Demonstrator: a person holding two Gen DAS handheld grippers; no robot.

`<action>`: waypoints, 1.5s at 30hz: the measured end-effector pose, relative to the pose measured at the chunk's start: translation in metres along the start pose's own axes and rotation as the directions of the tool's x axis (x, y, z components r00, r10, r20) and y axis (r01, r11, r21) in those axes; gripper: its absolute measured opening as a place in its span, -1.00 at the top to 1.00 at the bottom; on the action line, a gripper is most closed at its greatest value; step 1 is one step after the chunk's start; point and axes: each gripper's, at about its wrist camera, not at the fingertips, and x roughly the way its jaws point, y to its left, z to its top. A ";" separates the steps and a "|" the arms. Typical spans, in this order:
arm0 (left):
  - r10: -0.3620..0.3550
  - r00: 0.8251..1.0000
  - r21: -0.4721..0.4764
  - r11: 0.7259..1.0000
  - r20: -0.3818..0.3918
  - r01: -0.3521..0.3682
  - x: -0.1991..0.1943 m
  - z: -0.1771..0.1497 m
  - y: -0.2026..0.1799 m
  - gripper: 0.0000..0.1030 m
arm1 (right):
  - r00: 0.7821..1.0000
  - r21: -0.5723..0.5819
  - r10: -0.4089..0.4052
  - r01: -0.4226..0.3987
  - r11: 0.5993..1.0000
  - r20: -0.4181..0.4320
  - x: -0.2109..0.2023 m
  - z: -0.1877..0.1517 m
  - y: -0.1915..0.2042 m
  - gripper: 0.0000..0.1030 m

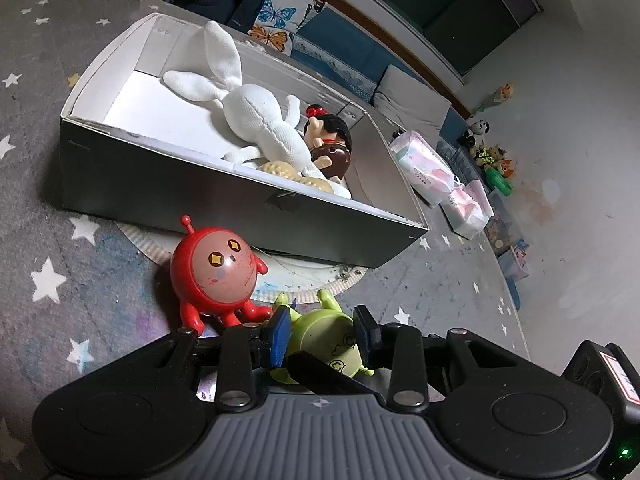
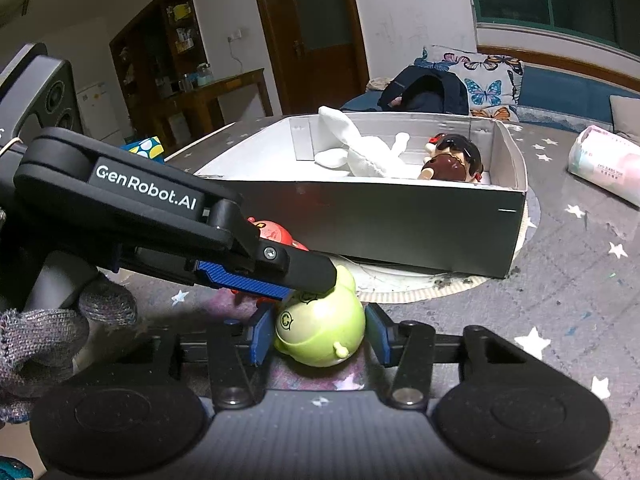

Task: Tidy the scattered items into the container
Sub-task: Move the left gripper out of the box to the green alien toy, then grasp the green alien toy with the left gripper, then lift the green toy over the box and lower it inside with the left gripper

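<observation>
Picking up the green toy [image 2: 320, 330] from the star-patterned mat [image 1: 60, 240], with both tongs around it at once. Right tongs [image 2: 318, 334] spread apart, one blue pad at 9 o'clock and one at 3 o'clock of the toy, both near but not clearly pressing. Left tongs [image 1: 322, 330] also straddling the same toy, pads close to its sides; cannot tell whether clamped or only resting. Seen from the right wrist, reaching over the toy's top from 10 o'clock.

Waiting beside it at 10 o'clock: the red toy [image 1: 214, 276], not yet gathered. Already lying inside the box [image 1: 160, 184]: a white rabbit [image 1: 248, 116] and a dark-haired doll [image 1: 330, 144].

Next, probably: closing one pair firmly, lifting, carrying toward 12 o'clock over the near wall of the box, with the other pair moved away to avoid collision.

Hidden: underside of the green toy, most of the red toy in the right wrist view, and a beige thing under the rabbit, hard to identify.
</observation>
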 end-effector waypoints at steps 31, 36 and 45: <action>-0.015 1.000 0.027 1.000 0.001 0.015 -0.005 -0.003 -0.011 0.25 | 1.000 -0.009 -0.016 0.016 1.000 0.019 -0.008 -0.002 0.001 0.05; -0.042 0.999 0.034 0.999 0.031 0.041 -0.017 0.003 -0.019 0.25 | 0.998 -0.022 -0.023 0.024 0.999 0.051 -0.020 0.008 0.002 0.05; -0.092 0.989 0.080 0.993 0.116 0.083 -0.032 0.037 -0.041 0.27 | 0.990 -0.067 -0.043 0.053 0.996 0.137 -0.034 0.048 -0.003 0.05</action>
